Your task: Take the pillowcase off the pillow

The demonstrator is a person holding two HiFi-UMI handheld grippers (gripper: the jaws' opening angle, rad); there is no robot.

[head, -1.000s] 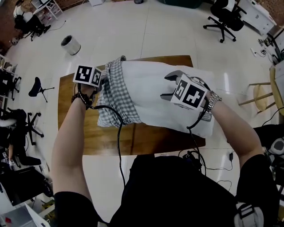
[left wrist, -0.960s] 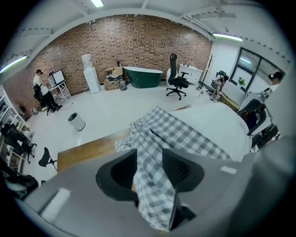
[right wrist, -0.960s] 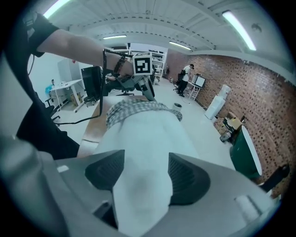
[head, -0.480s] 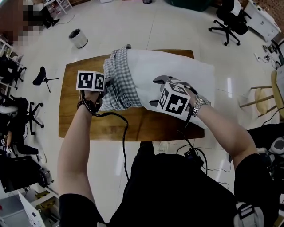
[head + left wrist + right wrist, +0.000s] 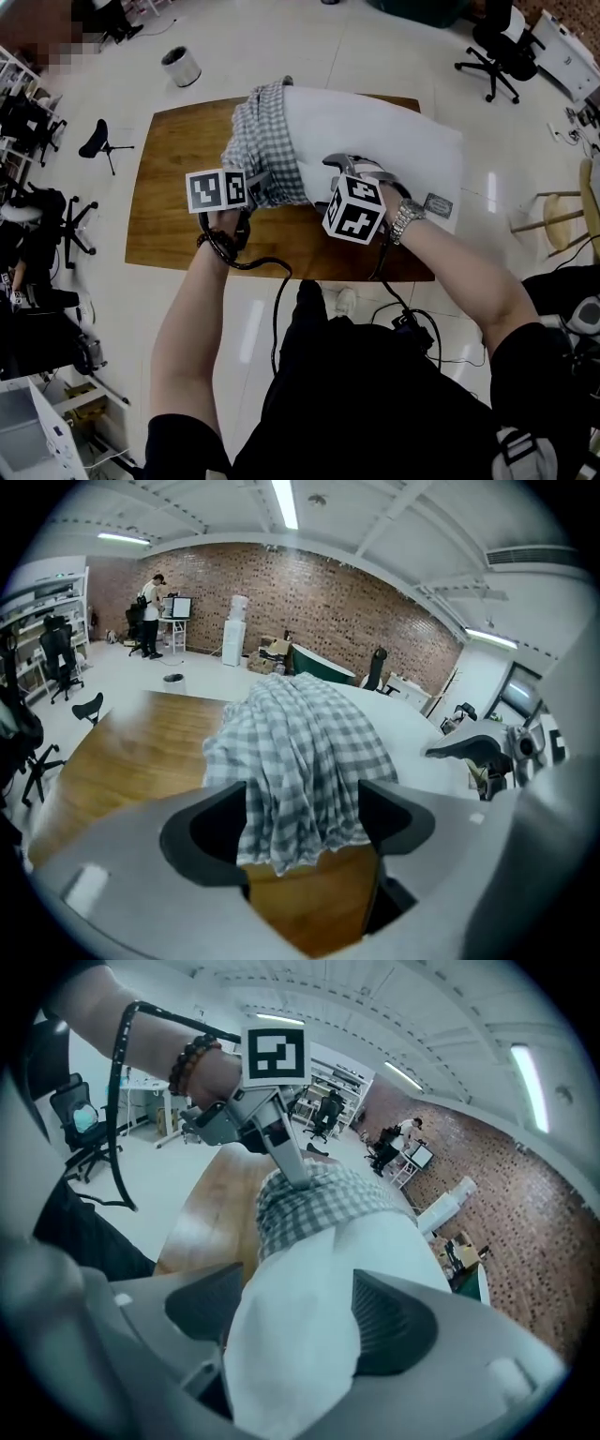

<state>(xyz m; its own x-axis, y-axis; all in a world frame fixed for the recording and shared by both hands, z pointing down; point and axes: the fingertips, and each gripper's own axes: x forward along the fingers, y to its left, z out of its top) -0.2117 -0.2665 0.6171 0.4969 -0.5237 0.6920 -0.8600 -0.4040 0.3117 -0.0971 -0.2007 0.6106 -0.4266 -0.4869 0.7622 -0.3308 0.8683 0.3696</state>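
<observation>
A white pillow [image 5: 380, 131] lies across the wooden table [image 5: 178, 187], its left end still inside a bunched grey checked pillowcase [image 5: 262, 141]. My left gripper [image 5: 265, 180] sits at the pillowcase's near edge. Its jaws have just been opening and stand wide, and the hanging checked hem [image 5: 300, 742] lies between them in the left gripper view [image 5: 302, 822]. My right gripper [image 5: 330, 183] is at the pillow's near edge, just right of the cloth. Its jaws have also just been opening, and a white pillow corner [image 5: 319, 1269] fills the gap between them [image 5: 291, 1321].
A small marker tag [image 5: 438, 204] lies on the table by the pillow's right end. A white bin [image 5: 180, 66], office chairs [image 5: 497, 47] and a stool [image 5: 562, 202] stand on the floor around the table. Cables trail from both grippers toward the person.
Both grippers have come down toward the table's near edge. The left has slid right along the pillowcase. Both pairs of jaws stand wider than before.
</observation>
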